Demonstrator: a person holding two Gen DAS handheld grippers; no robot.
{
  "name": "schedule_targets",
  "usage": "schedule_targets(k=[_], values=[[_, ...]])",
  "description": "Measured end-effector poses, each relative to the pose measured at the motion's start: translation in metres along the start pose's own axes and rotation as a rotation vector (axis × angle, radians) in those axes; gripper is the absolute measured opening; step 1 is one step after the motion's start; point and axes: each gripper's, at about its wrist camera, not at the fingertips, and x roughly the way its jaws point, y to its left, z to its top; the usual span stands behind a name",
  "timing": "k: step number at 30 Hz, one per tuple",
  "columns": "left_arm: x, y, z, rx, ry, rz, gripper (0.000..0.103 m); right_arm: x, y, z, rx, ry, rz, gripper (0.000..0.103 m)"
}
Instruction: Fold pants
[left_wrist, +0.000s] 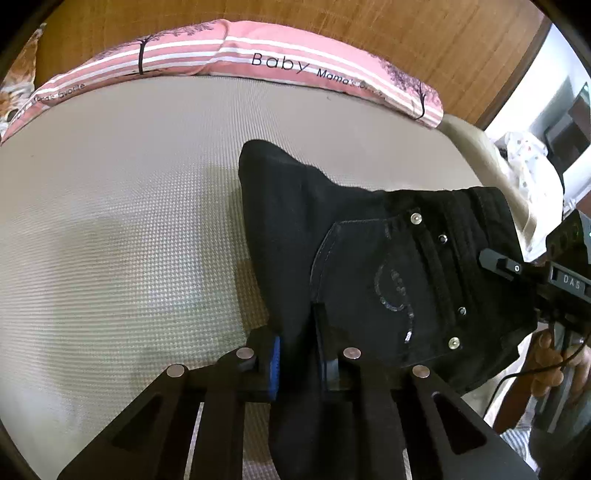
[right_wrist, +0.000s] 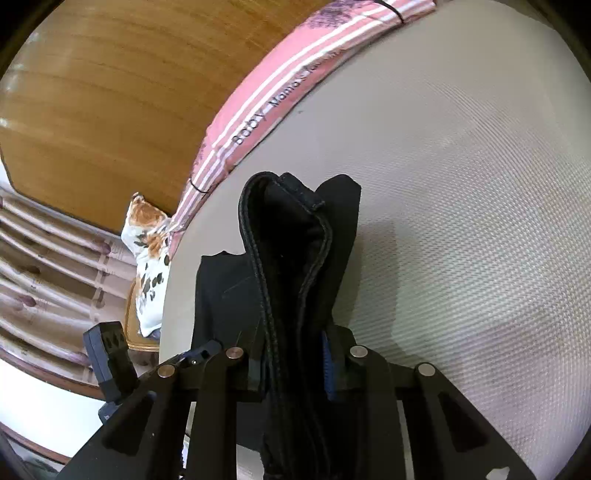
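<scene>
In the left wrist view, the left hand-held gripper (left_wrist: 297, 356) is seen clamped on a bunched fold of the black pants (left_wrist: 373, 266), the cloth filling the gap between its blue-padded fingers (left_wrist: 274, 363). In the right wrist view, the right hand-held gripper (right_wrist: 295, 363) is likewise closed on the pants (right_wrist: 291, 266), gripped at the thick stitched waistband, which is doubled over and runs straight away from the camera.

The pants are held up above the bed (left_wrist: 122, 229), stretched between the two grippers, with a shadow cast on the mattress beneath. From the left view the long axis is seen to run from lower left to right: the waistband with its rivets and the back pocket (left_wrist: 373, 284) lie toward the right, where the right hand-held gripper (left_wrist: 532, 273) meets the cloth, and a folded corner of the fabric points up and away toward the head of the bed. Whether the cloth touches the mattress anywhere cannot be told.

Beyond the pants, the textured beige mattress is seen, bare between the pants and a pink striped pillow (left_wrist: 258, 59) printed "Baby" that lies along its far edge. A wooden headboard (left_wrist: 369, 29) stands behind the pillow. A floral cushion (right_wrist: 147, 258) is seen off the side of the bed in the right wrist view.
</scene>
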Motion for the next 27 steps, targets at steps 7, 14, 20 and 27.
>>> schedule_targets(k=[7, 14, 20, 27], values=[[-0.013, 0.015, -0.001, -0.01, -0.03, 0.011, 0.013, 0.013, 0.017, -0.003, -0.008, 0.024, 0.014, 0.021], [-0.032, 0.039, 0.004, -0.051, -0.077, 0.034, 0.013, 0.037, 0.037, 0.002, -0.01, 0.048, 0.06, 0.021], [-0.044, 0.059, 0.019, -0.064, -0.105, 0.072, 0.013, 0.066, 0.058, 0.016, -0.024, 0.068, 0.098, 0.021], [-0.052, 0.086, 0.044, -0.083, -0.136, 0.111, 0.013, 0.102, 0.081, 0.035, -0.034, 0.1, 0.119, 0.021]])
